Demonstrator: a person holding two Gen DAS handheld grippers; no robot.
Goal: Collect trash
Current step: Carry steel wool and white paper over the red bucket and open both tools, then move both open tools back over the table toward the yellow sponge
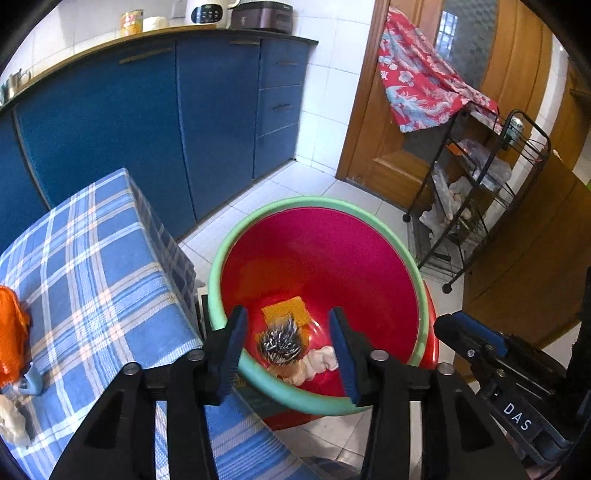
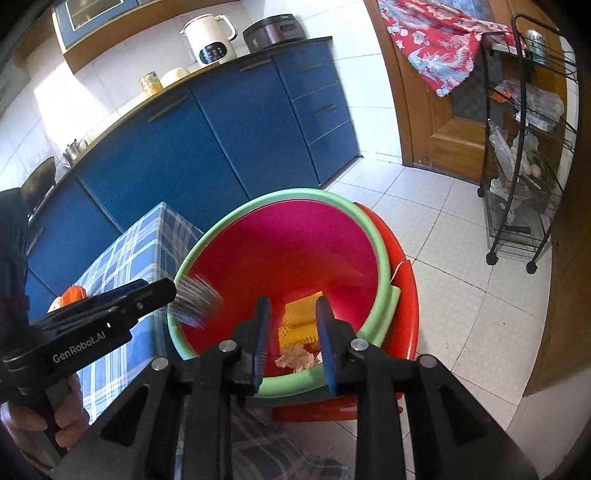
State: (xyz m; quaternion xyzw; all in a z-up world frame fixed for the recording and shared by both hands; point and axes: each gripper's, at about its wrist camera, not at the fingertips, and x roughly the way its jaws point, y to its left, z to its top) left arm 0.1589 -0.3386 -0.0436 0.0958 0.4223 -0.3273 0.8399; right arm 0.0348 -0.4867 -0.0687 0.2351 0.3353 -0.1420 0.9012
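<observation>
on my right gripper (image 1: 517,373), seen just right of my left tool, a label reads "das". my left gripper (image 2: 92,325), beside my right tool, reads "genrobot.ai".

A home kitchen: blue cabinets (image 2: 207,147) run under a counter bearing a white kettle (image 2: 210,38) and a rice cooker (image 2: 273,31), with white tiled walls behind and a wire rack (image 2: 524,147) to their right.

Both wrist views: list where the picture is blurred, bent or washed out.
Left wrist view: the spiky silver ball in the red bucket is slightly smeared; cabinet edges bow, corners black. Right wrist view: the same ball is a motion streak by the left gripper; the wall tiles wash out in sunlight.
</observation>
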